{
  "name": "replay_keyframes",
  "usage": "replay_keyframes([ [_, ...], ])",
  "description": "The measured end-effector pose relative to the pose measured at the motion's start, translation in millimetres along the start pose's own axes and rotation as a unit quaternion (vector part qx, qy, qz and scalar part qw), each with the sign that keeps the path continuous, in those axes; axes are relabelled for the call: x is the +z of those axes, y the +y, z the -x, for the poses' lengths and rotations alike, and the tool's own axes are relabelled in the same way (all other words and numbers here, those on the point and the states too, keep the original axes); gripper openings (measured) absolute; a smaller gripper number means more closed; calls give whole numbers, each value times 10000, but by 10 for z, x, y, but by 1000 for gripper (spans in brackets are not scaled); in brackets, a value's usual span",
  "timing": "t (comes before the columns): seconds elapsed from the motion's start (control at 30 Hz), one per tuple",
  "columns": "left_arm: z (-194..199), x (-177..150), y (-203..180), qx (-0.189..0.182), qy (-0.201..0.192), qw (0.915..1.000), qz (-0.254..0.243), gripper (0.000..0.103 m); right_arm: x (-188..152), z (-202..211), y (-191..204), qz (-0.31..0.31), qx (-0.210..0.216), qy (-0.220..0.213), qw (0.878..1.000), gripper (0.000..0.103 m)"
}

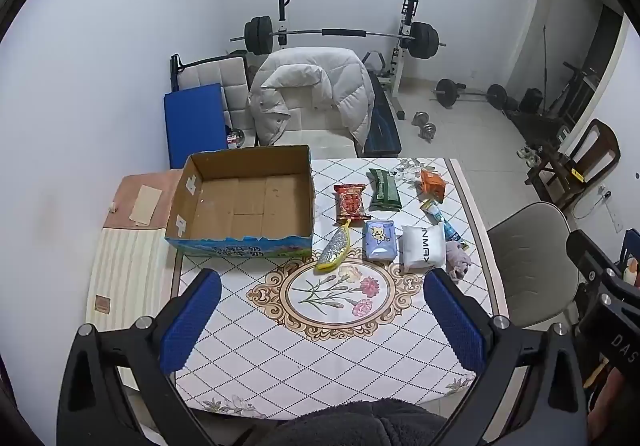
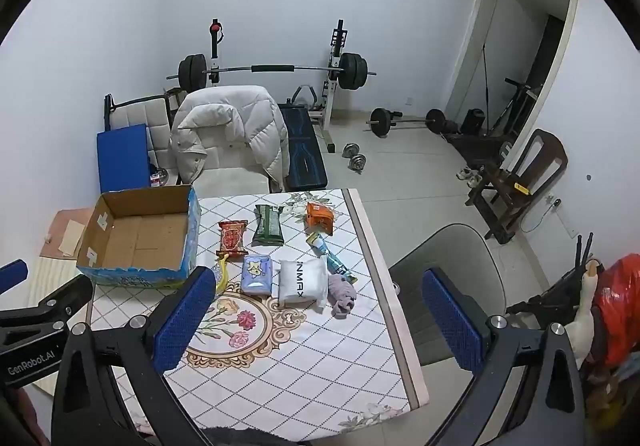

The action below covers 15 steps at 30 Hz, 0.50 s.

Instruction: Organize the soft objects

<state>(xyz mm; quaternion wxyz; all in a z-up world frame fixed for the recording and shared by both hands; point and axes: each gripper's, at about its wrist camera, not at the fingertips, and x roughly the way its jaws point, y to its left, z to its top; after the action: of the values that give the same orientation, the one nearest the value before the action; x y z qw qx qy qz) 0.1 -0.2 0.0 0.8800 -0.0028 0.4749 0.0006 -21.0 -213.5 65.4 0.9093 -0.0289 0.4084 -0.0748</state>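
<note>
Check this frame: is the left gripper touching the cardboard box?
Apart. The left wrist view shows the left gripper open above the tablecloth, with patterned cloth visible between its fingertips and the cardboard box.

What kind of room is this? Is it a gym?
Probably a room at home used partly as a gym: a barbell on a rack, dumbbells on the floor, and a table with a flowery cloth.

Open cardboard box (image 1: pixel 244 202) on the desk (image 1: pixel 340 346) at left, packets (image 1: pixel 380 240) in two rows right of it, jacket-draped chair (image 1: pixel 312 102) behind the desk.
</note>
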Motion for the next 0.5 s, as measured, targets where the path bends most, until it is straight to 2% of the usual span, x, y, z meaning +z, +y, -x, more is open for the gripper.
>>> replay_keyframes([
  [0.27,3,19,-38,-11,-40,10000,-32,103,24,24,1,35,18,-8,10000,103],
  [0.33,94,18,82,-18,-57,10000,50,103,23,57,35,31,19,-21,10000,103],
  [0.5,123,50,84,-19,-94,9999,42,103,27,91,29,70,30,-24,10000,103],
])
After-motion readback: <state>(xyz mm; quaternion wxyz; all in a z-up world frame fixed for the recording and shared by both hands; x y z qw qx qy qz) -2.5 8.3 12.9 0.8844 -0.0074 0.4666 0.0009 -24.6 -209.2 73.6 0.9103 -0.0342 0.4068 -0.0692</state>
